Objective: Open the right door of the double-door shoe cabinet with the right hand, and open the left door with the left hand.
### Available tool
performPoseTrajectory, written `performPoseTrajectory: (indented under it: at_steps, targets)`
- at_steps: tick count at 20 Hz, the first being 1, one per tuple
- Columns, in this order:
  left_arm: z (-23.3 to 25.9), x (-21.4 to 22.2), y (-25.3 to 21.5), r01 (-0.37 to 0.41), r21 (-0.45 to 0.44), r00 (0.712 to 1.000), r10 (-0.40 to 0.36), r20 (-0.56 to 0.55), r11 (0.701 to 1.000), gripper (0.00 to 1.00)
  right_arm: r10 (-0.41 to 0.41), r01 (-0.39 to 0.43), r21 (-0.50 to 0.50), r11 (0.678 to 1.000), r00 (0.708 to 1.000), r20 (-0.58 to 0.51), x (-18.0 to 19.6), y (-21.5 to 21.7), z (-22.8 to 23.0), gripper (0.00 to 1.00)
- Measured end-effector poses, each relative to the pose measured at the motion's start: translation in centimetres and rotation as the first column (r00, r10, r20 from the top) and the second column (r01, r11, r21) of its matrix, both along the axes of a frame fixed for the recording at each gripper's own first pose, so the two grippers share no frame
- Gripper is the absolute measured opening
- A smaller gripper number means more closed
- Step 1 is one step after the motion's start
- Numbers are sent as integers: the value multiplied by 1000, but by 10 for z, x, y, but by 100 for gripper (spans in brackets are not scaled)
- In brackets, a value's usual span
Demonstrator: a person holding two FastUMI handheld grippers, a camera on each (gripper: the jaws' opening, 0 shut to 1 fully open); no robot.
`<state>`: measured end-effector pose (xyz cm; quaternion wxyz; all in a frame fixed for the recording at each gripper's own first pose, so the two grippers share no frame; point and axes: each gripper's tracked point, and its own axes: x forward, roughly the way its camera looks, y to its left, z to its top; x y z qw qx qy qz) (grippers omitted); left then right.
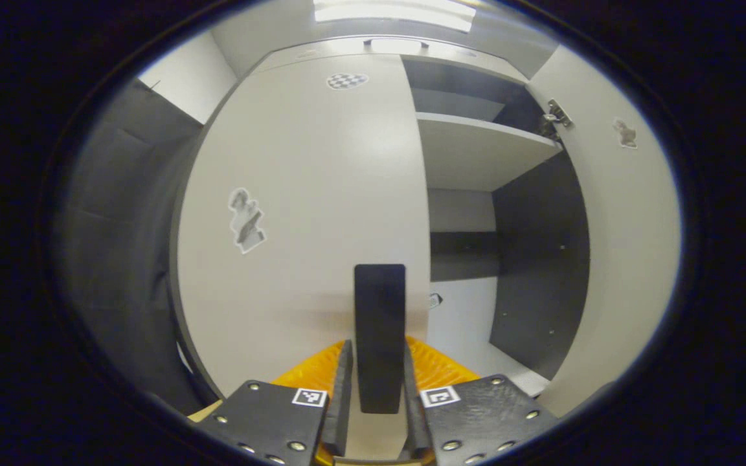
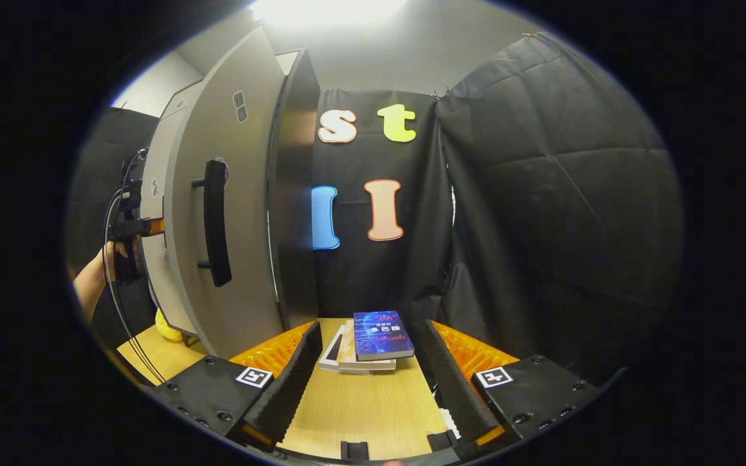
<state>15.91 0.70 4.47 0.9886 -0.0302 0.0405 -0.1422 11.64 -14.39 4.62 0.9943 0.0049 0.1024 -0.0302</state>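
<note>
While the left gripper (image 1: 378, 382) clamps the left door's handle (image 1: 380, 336) at lower centre, we judge slipping possible as it swings; the right gripper (image 2: 373, 382) stands apart, the right door (image 2: 230, 194) open at left.

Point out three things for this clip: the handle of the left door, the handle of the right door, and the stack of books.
Left door handle (image 1: 380, 323), left gripper view: middle of the bar, between the fingers.
Right door handle (image 2: 216, 223), right gripper view: middle of the upright bar.
Stack of books (image 2: 381, 334), right gripper view: cover of the top book.

Pale grey doors (image 1: 302, 213), black handles (image 2: 216, 223), blue-covered book (image 2: 381, 334), light wood table (image 2: 366, 408)
</note>
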Motion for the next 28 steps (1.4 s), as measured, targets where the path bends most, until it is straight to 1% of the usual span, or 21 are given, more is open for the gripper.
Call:
performPoseTrajectory:
  at_steps: [3, 5, 8, 11, 14, 15, 17, 18, 19, 25, 26, 28]
  targets:
    - [-4, 0, 3, -18, -2, 999, 18, -28, 1000, 23, -1, 1, -8, 1000, 1000, 3, -5, -1, 0, 98]
    - [-6, -7, 5, -23, -4, 998, 23, -60, 1000, 17, 0, 0, -1, 1000, 1000, 7, -6, -1, 3, 98]
    - [-4, -16, 8, -14, -14, 997, 13, -80, 1000, 16, 9, -10, 23, 1000, 1000, 18, -6, 3, 7, 97]
    - [-4, -24, 12, -4, -5, 996, 3, -84, 1000, 16, 23, -25, 51, 998, 999, 29, -6, 14, 11, 98]
    - [-4, -29, 18, 6, -21, 996, -8, -92, 1000, 16, 50, -51, 31, 998, 998, 32, -7, 30, 14, 98]
    - [-4, -31, 20, 14, -19, 996, -15, -93, 1000, 16, 58, -59, 23, 998, 998, 35, -8, 36, 16, 96]
    - [-4, -33, 25, 22, -23, 995, -24, -95, 1000, 16, 70, -71, 14, 997, 997, 38, -10, 47, 19, 98]
    - [-4, -36, 28, 23, -30, 995, -26, -95, 999, 17, 74, -75, 13, 997, 996, 39, -11, 52, 20, 96]
    - [-4, -38, 31, 24, -37, 995, -28, -95, 999, 16, 77, -78, 12, 997, 996, 40, -13, 57, 21, 96]
    - [-3, -51, 45, 32, -56, 994, -37, -100, 998, 16, 84, -83, -11, 996, 996, 37, -22, 80, 25, 98]
    - [-2, -52, 46, 33, -62, 994, -39, -99, 998, 17, 84, -83, -12, 996, 996, 35, -24, 84, 24, 98]
    - [-1, -55, 51, 33, -70, 994, -40, -100, 997, 16, 87, -86, -11, 996, 996, 31, -26, 92, 24, 98]
